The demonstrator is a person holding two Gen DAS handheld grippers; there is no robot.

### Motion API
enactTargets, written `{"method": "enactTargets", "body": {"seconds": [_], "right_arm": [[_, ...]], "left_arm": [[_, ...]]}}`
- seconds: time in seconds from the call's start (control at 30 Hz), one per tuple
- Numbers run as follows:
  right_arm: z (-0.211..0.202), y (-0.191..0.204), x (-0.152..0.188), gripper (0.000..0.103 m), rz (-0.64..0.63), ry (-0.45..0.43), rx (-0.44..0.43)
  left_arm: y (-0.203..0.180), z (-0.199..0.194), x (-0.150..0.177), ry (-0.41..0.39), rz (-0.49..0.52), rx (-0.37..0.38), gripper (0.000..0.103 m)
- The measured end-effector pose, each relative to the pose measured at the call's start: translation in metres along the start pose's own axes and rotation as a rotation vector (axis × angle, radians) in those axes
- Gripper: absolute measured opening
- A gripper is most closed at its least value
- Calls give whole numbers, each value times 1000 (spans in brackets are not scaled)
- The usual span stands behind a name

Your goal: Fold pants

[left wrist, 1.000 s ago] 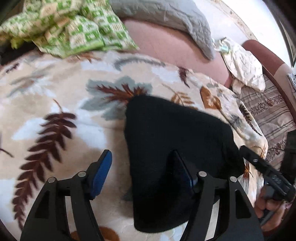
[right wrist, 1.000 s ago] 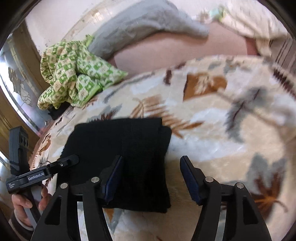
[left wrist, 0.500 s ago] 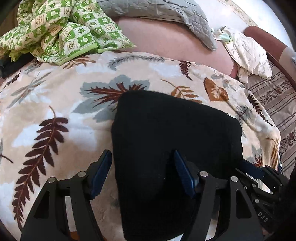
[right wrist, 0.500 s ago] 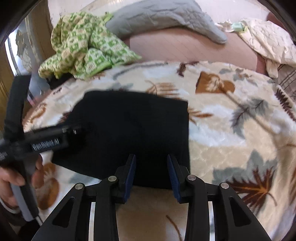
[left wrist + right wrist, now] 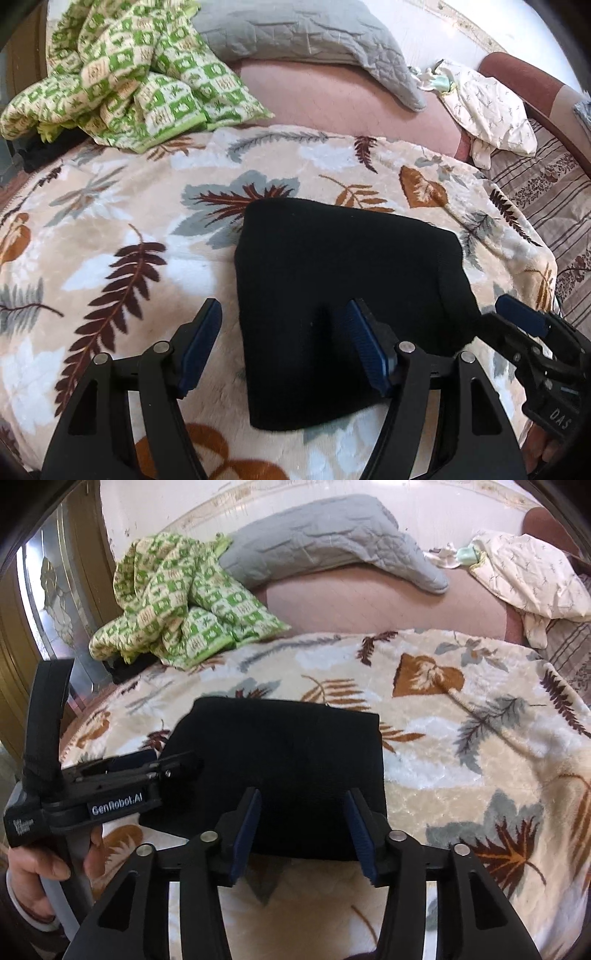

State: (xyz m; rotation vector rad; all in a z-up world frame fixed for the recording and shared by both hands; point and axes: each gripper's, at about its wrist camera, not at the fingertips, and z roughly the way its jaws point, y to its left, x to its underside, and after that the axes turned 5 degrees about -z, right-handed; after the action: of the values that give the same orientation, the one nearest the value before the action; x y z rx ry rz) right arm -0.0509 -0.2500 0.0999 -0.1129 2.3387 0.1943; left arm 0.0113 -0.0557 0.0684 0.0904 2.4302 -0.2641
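Here pants lie between fingers

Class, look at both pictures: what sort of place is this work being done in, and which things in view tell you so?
Most likely a bedroom at home. The folded black pants lie on a leaf-patterned blanket spread over what looks like a bed, with a grey pillow and a crumpled green checked quilt behind.

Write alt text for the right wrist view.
Black pants, folded into a compact rectangle, lie on a leaf-patterned blanket, with the open right gripper over their near edge. The left gripper reaches in from the left; a green checked quilt and grey pillow lie behind.
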Motion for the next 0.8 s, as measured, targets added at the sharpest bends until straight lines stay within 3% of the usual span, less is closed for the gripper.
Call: {"method": "enactTargets", "body": {"seconds": [0.23,0.4,0.47,0.8], "right_arm": [[-13,0,3,58,43,-22,37],[-25,7,3,64,47,-46,44],[-31,11,4,72,42,-59,50],[-48,27,10,79,23,-72,42]], "left_arm": [[-3,-34,12,-84,20,-35,81],[-3,-55,18,-124,26,-51,82],[0,-64,20,-138,16,-50,82],[6,-92,29,-187,1,-62,84]]}}
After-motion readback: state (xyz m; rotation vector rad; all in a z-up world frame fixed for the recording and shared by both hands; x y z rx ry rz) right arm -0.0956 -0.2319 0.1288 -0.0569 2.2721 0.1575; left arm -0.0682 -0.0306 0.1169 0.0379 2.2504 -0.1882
